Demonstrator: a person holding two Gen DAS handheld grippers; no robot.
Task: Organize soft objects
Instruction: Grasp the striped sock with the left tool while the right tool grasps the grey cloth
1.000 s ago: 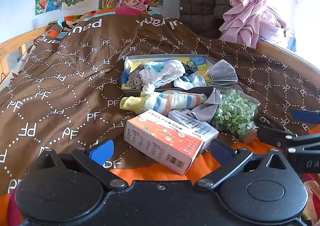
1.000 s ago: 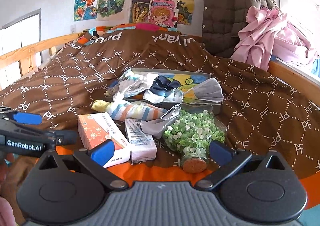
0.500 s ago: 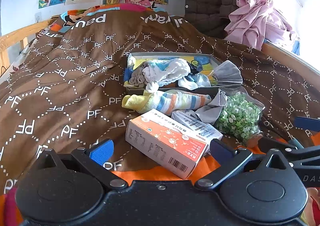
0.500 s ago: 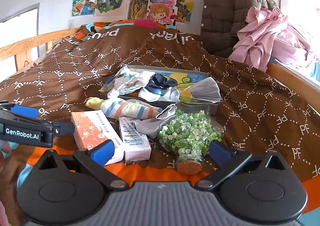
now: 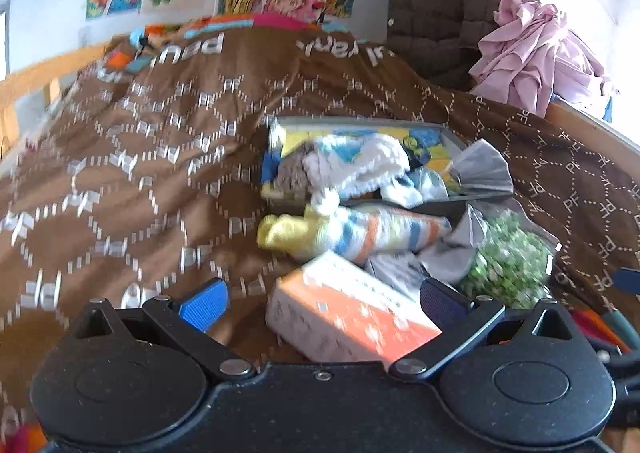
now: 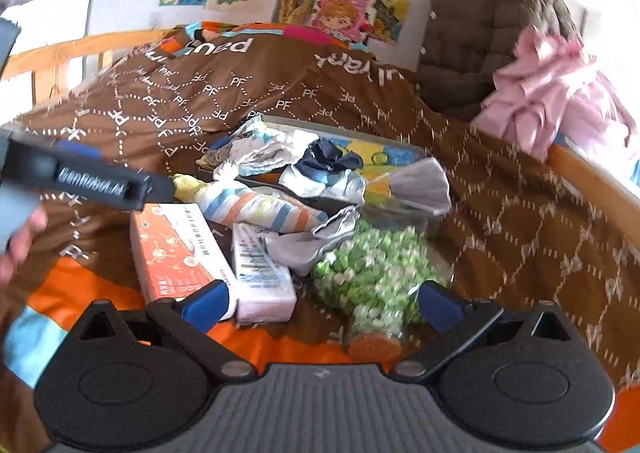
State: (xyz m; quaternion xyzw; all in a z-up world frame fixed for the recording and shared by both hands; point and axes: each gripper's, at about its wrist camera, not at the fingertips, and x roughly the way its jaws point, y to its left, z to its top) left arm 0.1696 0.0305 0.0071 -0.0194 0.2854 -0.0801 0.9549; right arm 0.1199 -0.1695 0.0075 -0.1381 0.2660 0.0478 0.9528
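Note:
A grey tray (image 5: 360, 124) on the brown bedspread holds several socks and cloths; it also shows in the right wrist view (image 6: 344, 129). A striped sock (image 5: 352, 231) lies in front of the tray, as seen in the right wrist view too (image 6: 260, 207). A grey cloth (image 5: 456, 249) lies beside it. My left gripper (image 5: 324, 303) is open and empty above an orange box (image 5: 352, 313). My right gripper (image 6: 324, 303) is open and empty, near a jar of green stars (image 6: 372, 273). The left gripper (image 6: 80, 183) reaches in from the left of the right wrist view.
An orange box (image 6: 172, 253) and a white box (image 6: 262, 273) lie side by side in front of the sock. A brown jacket (image 5: 444, 1) and pink clothes (image 5: 536, 57) hang at the back right. A wooden bed rail (image 6: 60, 57) runs along the left.
Both grippers have moved forward toward the pile, so the boxes, sock and jar appear larger. The left gripper now reaches over the orange box's left end in the right wrist view.

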